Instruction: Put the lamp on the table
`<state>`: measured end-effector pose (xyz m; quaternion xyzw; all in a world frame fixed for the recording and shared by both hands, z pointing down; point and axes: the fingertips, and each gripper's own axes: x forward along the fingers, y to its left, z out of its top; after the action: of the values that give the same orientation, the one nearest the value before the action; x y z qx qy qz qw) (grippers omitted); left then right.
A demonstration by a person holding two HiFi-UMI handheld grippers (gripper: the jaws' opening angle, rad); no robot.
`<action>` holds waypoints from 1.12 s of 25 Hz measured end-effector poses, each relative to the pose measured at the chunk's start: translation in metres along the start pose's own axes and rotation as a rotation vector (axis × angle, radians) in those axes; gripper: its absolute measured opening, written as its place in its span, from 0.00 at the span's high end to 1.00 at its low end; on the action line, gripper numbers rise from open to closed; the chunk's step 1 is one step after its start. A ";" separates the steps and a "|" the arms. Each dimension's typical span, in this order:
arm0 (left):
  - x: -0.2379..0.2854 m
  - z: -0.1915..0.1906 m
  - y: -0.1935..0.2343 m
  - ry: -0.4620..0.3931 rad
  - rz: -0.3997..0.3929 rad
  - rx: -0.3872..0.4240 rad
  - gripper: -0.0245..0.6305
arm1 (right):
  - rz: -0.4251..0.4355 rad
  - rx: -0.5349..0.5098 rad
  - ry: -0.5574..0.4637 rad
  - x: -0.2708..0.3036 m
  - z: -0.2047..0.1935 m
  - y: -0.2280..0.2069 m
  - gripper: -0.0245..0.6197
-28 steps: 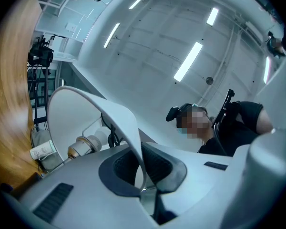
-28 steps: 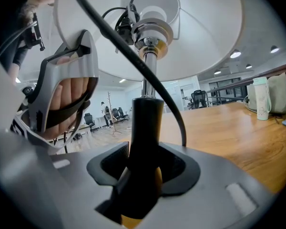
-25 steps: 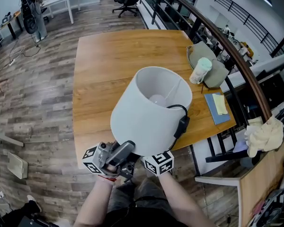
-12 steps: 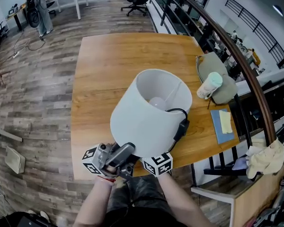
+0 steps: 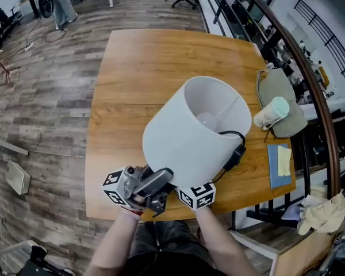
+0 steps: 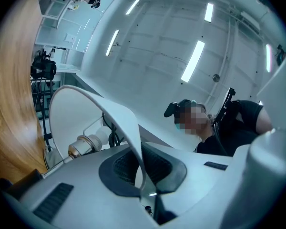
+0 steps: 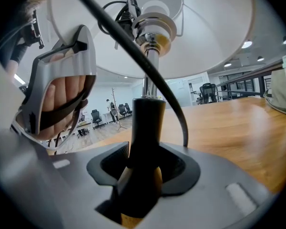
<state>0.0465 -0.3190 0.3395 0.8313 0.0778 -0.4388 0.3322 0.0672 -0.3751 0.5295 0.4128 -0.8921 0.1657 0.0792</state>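
Note:
The lamp has a white shade (image 5: 190, 134) and leans over the near edge of the wooden table (image 5: 138, 68). My left gripper (image 6: 143, 175) is shut on the rim of the shade (image 6: 117, 120), with the bulb (image 6: 93, 142) showing inside. My right gripper (image 7: 140, 175) is shut on the lamp's black and wooden stem (image 7: 145, 123) under the shade. In the head view both grippers sit below the shade, the left (image 5: 152, 186) and the right (image 5: 196, 195), and their jaws are hidden. A black cord with a switch (image 5: 237, 154) hangs at the shade's right side.
On the table's right side lie a grey bag (image 5: 284, 94) with a pale cup (image 5: 271, 112) on it, and a blue notebook (image 5: 279, 164). A dark railing (image 5: 299, 62) runs along the right. Wooden floor lies to the left.
The lamp and both grippers have shifted slightly right and a little farther over the table. Both grips look the same as before.

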 end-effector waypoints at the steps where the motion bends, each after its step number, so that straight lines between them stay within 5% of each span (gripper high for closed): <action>1: 0.000 0.003 0.003 -0.005 0.001 0.004 0.96 | 0.000 -0.005 -0.002 0.003 0.001 -0.002 0.66; 28: -0.021 0.031 0.008 -0.108 0.028 0.047 0.96 | -0.042 -0.065 -0.024 0.018 0.005 -0.008 0.65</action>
<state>0.0158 -0.3408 0.3472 0.8151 0.0377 -0.4798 0.3224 0.0617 -0.3946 0.5322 0.4305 -0.8891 0.1299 0.0851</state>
